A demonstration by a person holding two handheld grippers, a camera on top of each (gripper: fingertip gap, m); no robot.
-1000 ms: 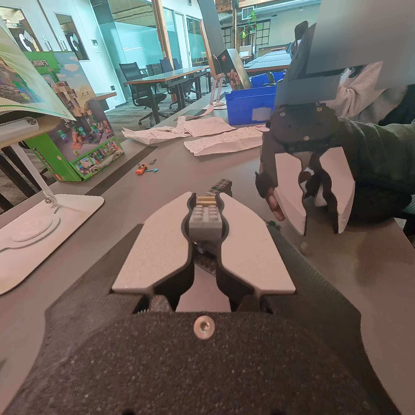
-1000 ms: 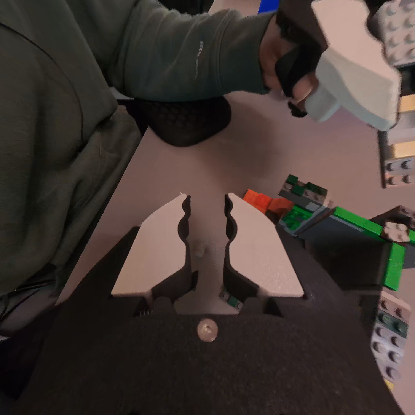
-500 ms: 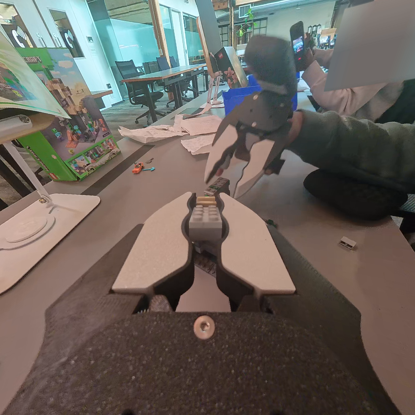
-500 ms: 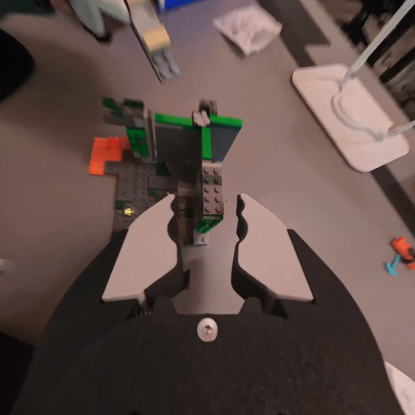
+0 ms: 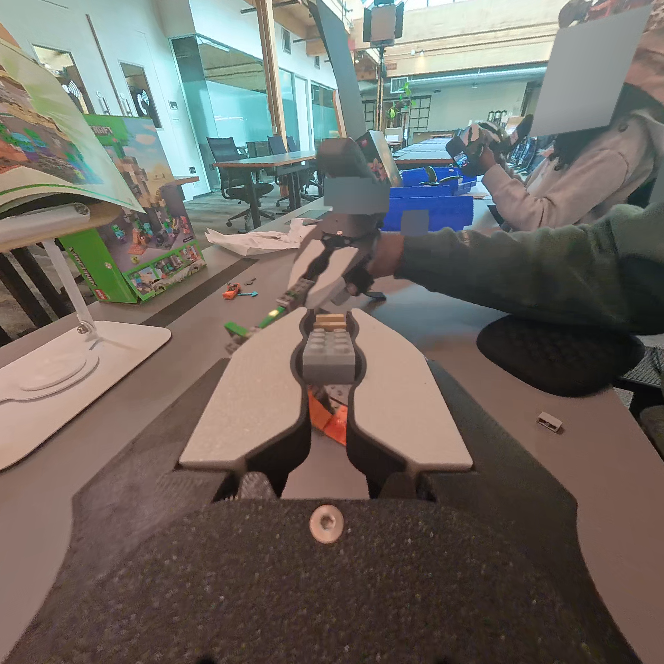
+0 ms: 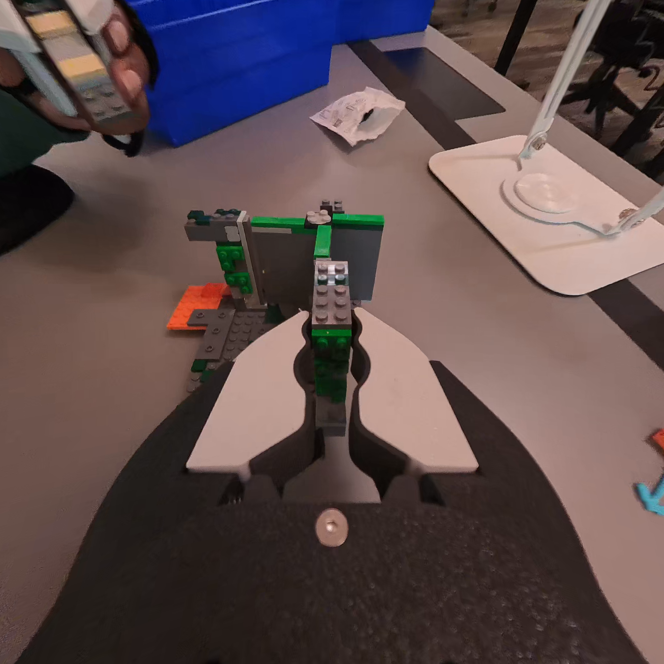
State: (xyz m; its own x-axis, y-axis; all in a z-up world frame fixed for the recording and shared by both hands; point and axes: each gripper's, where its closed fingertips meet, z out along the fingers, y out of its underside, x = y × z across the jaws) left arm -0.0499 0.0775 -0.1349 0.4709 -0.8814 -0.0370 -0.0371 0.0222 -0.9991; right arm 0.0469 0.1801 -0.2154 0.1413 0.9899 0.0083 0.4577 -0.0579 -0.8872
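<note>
Right wrist view: right gripper (image 6: 331, 323), open before, now clamps the brick tower (image 6: 331, 305); left gripper (image 5: 330, 323) still grips its grey-and-tan stack (image 5: 328, 350).

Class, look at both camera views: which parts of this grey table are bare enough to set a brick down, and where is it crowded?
Bare: the grey table between the brick model and the white lamp base, and between model and blue bin. Crowded: around the model, where the right gripper grips its brick column.

The left gripper (image 5: 330, 316) clamps a stack (image 5: 328, 354) of light grey and tan bricks, studs up, above the table. The right gripper (image 6: 331, 316) grips a grey-and-green brick column (image 6: 331, 323) of a build (image 6: 287, 266) with dark walls, green trim and an orange plate (image 6: 190, 305).
</note>
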